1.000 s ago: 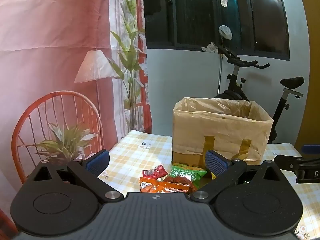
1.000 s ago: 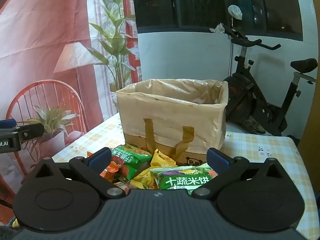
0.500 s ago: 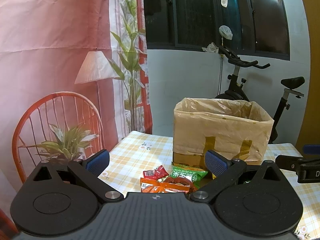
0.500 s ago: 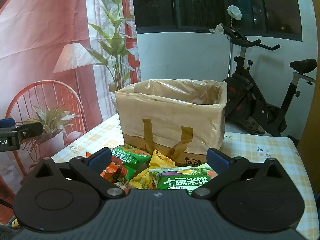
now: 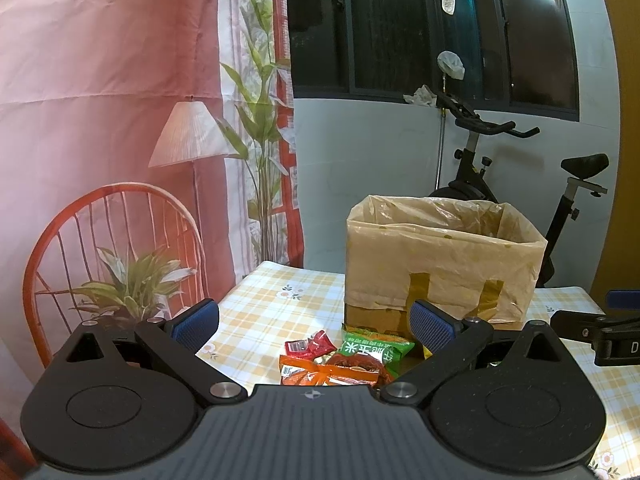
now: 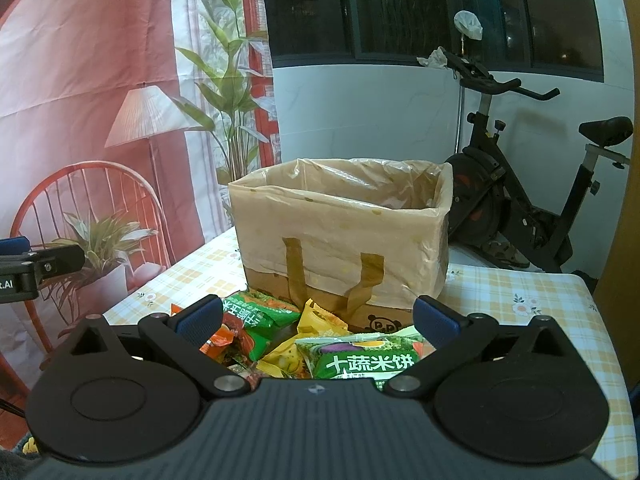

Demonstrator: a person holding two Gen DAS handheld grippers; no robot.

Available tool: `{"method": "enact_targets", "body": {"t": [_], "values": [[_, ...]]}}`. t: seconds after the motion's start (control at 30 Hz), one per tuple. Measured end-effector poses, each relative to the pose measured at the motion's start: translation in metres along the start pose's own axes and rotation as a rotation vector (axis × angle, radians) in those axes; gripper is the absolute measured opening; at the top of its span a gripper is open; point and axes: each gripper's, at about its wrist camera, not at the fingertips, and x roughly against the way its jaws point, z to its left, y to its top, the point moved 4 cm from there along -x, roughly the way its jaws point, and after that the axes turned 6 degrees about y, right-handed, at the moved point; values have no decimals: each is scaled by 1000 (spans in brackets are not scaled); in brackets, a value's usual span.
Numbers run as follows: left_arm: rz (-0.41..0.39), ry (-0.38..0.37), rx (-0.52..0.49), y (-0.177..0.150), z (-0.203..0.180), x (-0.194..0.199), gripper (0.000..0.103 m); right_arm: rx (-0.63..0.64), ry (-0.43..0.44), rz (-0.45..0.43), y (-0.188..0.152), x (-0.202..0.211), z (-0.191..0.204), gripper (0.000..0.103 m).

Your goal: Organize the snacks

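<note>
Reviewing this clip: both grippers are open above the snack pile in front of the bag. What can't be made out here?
- Floor of the lined bag: hidden by its front wall, both views.
- Near part of the snack pile: covered by the right gripper body.
- Orange packet: lower edge cut by the left gripper body; print too small.

Snack pile's (image 6: 320,344) near part behind the right gripper's (image 6: 318,320) body; bag (image 6: 344,248) interior unseen.
</note>
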Motion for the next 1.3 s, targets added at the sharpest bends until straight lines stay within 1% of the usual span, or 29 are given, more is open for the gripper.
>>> {"method": "enact_targets", "body": {"t": [0.87, 1.2, 1.3], "values": [[13, -6, 6, -3, 0, 3, 102, -7, -2, -2, -2, 0, -3, 103], [35, -11, 15, -4, 2, -4, 102, -17, 2, 9, -7, -2, -4, 103], [20, -14, 6, 1, 2, -15, 102, -27, 5, 11, -10, -5, -6, 103]]}}
